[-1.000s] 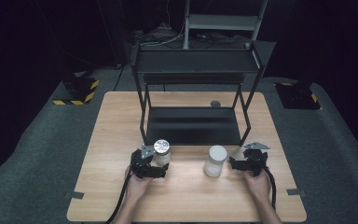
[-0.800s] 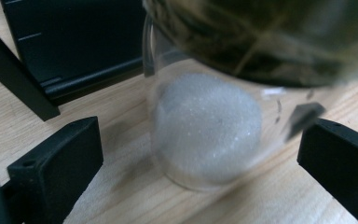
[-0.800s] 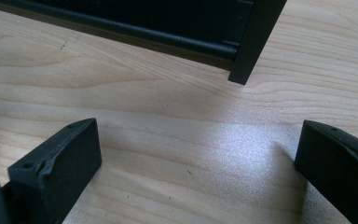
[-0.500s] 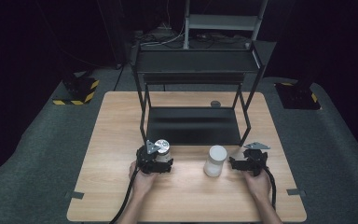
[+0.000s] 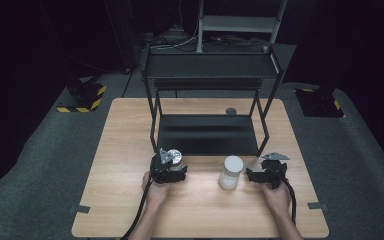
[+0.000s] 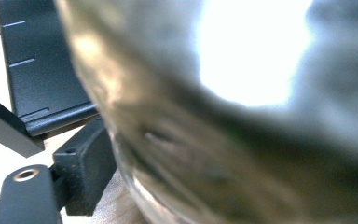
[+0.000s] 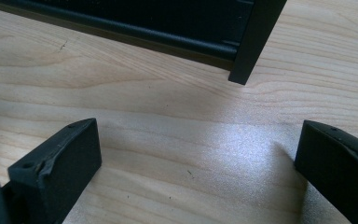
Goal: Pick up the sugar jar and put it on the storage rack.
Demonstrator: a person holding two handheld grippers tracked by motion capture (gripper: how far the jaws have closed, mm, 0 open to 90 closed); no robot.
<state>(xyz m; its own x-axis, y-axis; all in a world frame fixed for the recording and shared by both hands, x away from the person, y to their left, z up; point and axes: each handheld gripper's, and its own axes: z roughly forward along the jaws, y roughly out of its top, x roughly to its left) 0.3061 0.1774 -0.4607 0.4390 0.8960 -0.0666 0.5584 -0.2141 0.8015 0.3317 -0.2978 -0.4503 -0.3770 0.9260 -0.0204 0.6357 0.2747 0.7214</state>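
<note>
While the left gripper [image 5: 172,167] has its jaws just closing in around the small silver-capped jar [image 5: 175,158] near the middle of the tabletop [image 5: 125,130], just in front of the black rack [image 5: 207,90], the left gripper view shows one pad right up against the glass, so it looks clamped on. Over toward the right edge, the right gripper [image 5: 254,175] rests low with its jaws spread wide over bare wood, nothing between them, and the white-lidded jar [image 5: 231,171] stands upright just beside it.
</note>
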